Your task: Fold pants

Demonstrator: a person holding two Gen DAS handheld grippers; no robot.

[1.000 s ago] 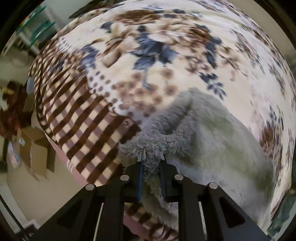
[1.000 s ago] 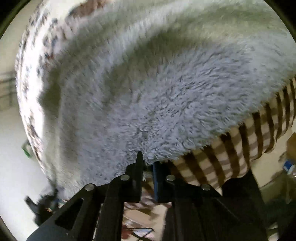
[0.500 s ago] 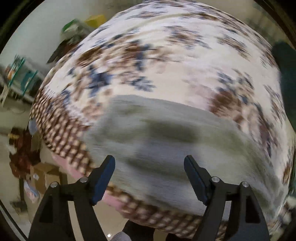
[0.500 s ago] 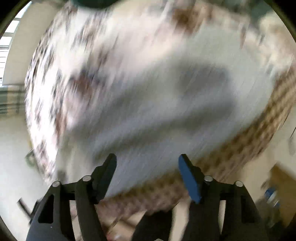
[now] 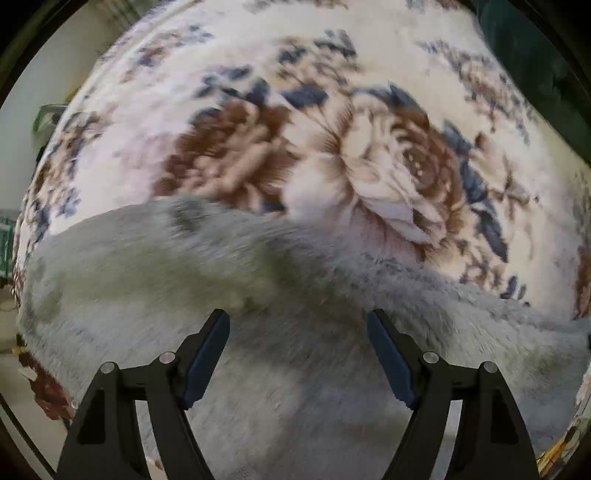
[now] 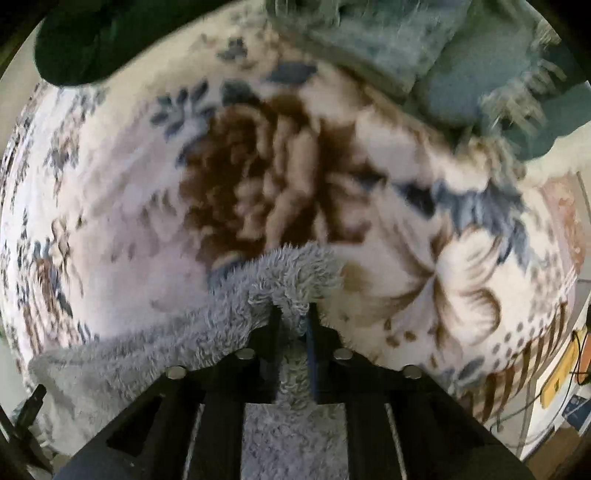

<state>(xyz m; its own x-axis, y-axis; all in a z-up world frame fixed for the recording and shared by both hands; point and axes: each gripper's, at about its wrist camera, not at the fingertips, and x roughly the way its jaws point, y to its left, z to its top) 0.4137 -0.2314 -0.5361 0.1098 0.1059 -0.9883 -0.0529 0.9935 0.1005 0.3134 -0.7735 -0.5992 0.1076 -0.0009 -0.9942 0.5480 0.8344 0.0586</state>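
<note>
The fuzzy grey pants [image 5: 258, 295] lie across the flowered blanket [image 5: 369, 147] on the bed. My left gripper [image 5: 297, 354] is open and empty, its jaws wide apart just above the grey fabric. My right gripper [image 6: 293, 321] is shut on a bunched edge of the pants [image 6: 291, 273], with the rest of the fabric trailing down and left beneath it.
A pile of grey-blue clothes [image 6: 424, 44] lies at the far side of the blanket. A dark green item [image 6: 110, 33] sits at the top left, also in the left wrist view [image 5: 535, 62]. The bed edge with striped border [image 6: 517, 369] is at right.
Both grippers let go of the pants and opened. The left stays open and has moved over the fabric. The right has shut again on a new edge of the pants.
</note>
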